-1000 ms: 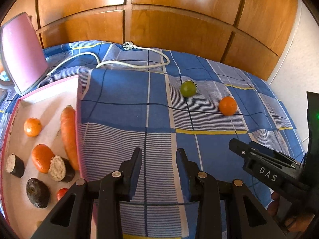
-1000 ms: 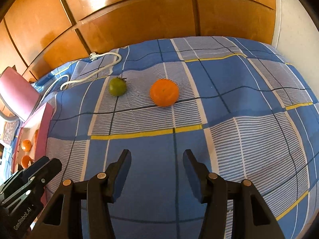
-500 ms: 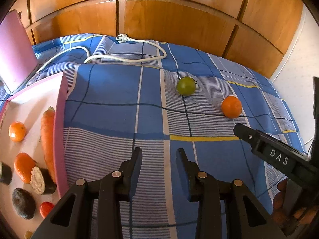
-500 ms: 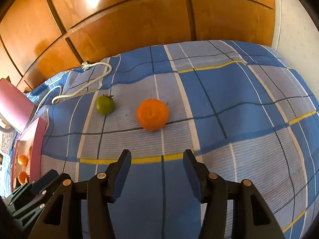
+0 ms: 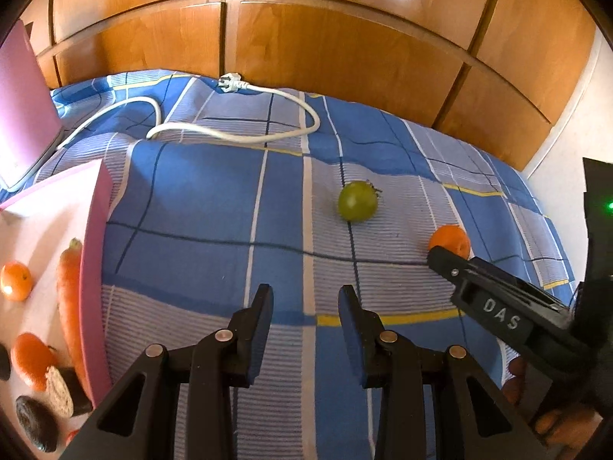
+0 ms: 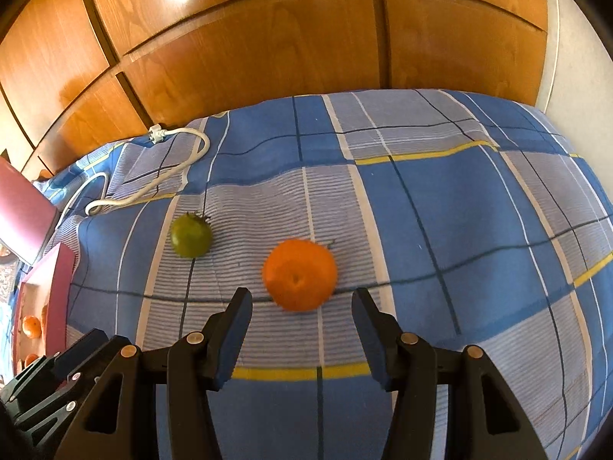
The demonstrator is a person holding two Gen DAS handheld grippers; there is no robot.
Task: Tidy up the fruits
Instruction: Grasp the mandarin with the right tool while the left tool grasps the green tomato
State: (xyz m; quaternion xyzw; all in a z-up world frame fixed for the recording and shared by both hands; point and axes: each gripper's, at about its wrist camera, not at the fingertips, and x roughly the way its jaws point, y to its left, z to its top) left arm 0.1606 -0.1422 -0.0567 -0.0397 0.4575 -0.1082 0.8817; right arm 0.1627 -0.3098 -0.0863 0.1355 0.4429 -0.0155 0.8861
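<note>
An orange [image 6: 300,274] lies on the blue checked bedspread just ahead of my right gripper [image 6: 301,306], which is open and empty; the fruit sits just beyond the fingertips. A green tomato [image 6: 190,237] lies to its left. In the left wrist view the green tomato [image 5: 357,200] is ahead and the orange [image 5: 451,239] is partly hidden behind the right gripper's tip. My left gripper [image 5: 305,301] is open and empty over the bedspread. A pink box [image 5: 95,249] at the left holds a carrot [image 5: 69,299], oranges [image 5: 15,281] and dark produce.
A white power cable [image 5: 237,136] with its plug loops across the far part of the bed. Wooden wardrobe doors [image 5: 325,38] stand behind the bed. The pink box lid [image 5: 23,107] stands upright at the far left. A white wall [image 6: 574,57] is at the right.
Both grippers have moved forward and to the right. The orange now sits just beyond the right gripper's open fingertips. The pink box has slid toward the left edge of the left view.
</note>
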